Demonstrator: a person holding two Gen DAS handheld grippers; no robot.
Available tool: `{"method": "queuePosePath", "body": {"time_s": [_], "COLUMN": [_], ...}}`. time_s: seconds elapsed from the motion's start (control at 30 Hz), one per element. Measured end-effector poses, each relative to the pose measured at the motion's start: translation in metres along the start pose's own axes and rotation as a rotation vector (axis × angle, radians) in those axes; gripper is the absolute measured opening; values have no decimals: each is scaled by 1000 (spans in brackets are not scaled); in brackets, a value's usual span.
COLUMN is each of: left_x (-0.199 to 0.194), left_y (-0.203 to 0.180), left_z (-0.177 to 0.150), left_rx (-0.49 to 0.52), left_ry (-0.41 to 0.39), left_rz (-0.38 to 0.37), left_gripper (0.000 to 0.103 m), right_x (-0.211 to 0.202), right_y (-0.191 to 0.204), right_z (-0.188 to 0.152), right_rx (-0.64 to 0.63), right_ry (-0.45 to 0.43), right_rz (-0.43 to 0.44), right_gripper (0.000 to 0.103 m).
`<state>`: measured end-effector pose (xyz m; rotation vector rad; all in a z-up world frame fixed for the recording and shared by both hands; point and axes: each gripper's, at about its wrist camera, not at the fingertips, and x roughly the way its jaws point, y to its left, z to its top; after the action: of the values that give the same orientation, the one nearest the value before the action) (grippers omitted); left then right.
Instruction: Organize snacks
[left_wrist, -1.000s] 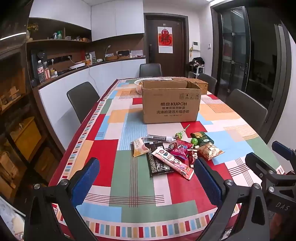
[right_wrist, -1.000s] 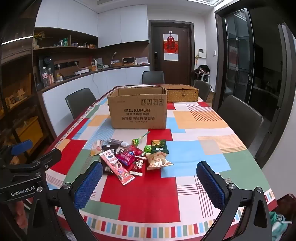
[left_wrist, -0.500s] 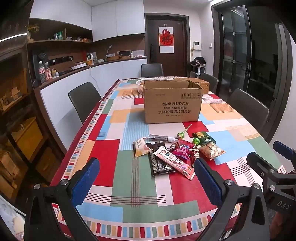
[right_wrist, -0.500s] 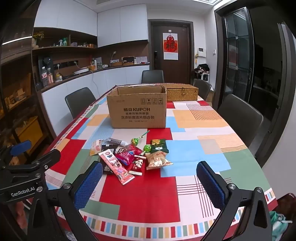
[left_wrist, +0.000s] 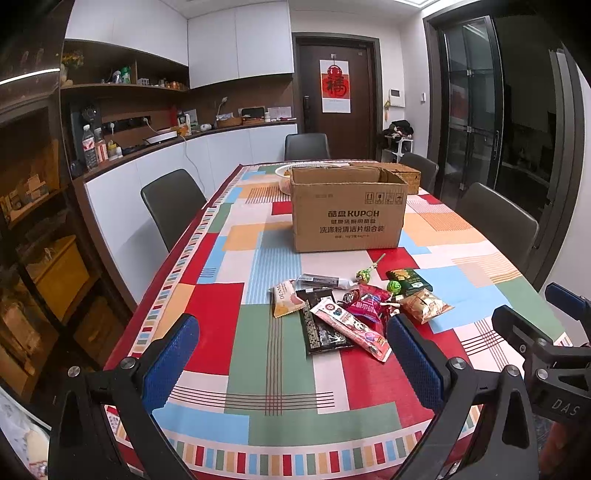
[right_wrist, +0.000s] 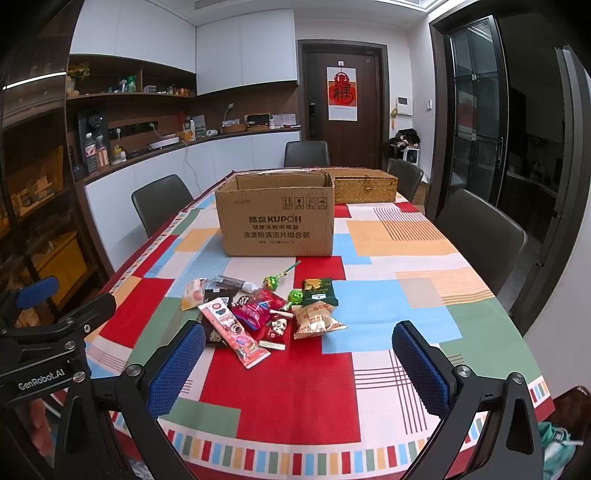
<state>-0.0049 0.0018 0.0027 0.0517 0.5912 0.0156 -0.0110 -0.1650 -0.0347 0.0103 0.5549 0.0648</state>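
Hovering over the near edge of the table (left_wrist: 207, 373), the left gripper (left_wrist: 291, 363) and right gripper (right_wrist: 299, 363) both stand with jaws spread wide and empty — the opening step, before any pick. Just beyond them lies the snack pile (right_wrist: 258, 312), a loose overlapping heap in front of the cardboard box (right_wrist: 277, 221) and well apart from it. Nearest in the heap is a long pink wrapper (left_wrist: 351, 326), its long axis running diagonally, near end toward the right gripper, far end toward the box's left corner. A lollipop (right_wrist: 273, 281) at the heap's far side points its stick toward the box. The next move likely calls for lowering one gripper with its jaws across that wrapper's narrow width. Farthest, behind the open-topped box, sits a woven basket (right_wrist: 365, 186).
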Motion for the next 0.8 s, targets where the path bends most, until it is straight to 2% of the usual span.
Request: {"method": "queuePosePath", "body": {"time_s": [0.8], "left_x": [0], "left_y": [1], "left_z": [0], "left_rx": [-2], "left_ry": [-1], "left_rz": [-1], "left_gripper": [103], "right_x": [1], "right_y": [-1], "right_z": [0], "right_rx": [3], "right_ry": [1], "right_rz": [4], "right_gripper": [103]}}
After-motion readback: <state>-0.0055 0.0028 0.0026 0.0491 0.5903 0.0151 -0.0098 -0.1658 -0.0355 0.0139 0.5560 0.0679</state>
